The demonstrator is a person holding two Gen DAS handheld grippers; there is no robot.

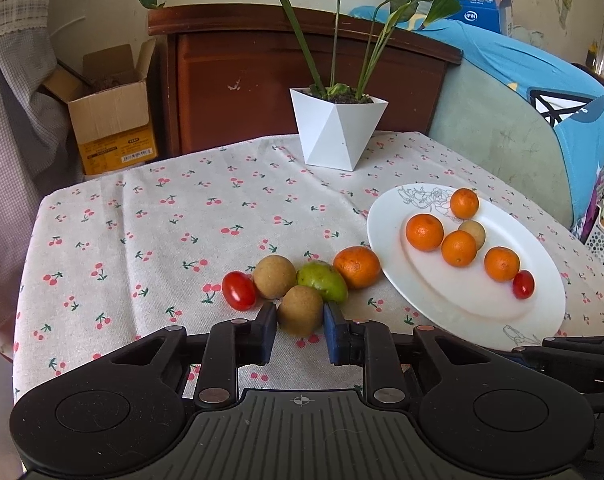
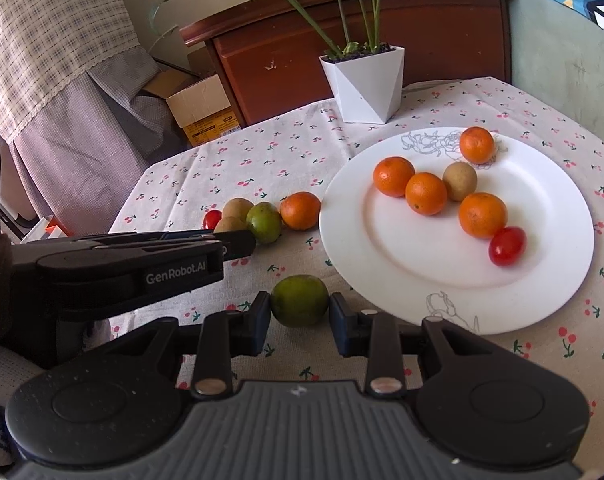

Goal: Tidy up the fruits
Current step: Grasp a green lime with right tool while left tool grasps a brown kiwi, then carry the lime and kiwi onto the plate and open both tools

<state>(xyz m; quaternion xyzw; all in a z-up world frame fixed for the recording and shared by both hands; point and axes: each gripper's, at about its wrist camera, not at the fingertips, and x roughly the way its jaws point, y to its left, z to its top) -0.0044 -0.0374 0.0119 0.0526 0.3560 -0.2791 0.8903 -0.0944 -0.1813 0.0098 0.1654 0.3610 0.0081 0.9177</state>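
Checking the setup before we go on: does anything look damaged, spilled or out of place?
Nothing spilled or damaged. Five fruits lie loose on the tablecloth beside the plate: a cherry tomato, brown fruits, a green fruit, an orange.

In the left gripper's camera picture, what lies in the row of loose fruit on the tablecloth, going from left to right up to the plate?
Red tomato → brown fruit → green fruit → orange → white plate.

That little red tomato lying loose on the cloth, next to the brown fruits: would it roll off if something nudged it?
Probably, somewhat. The red tomato is smooth and oval, so it should roll sideways easily. The brown fruit touching it would likely block one direction. Its glossy skin looks slippery and easily bruised.
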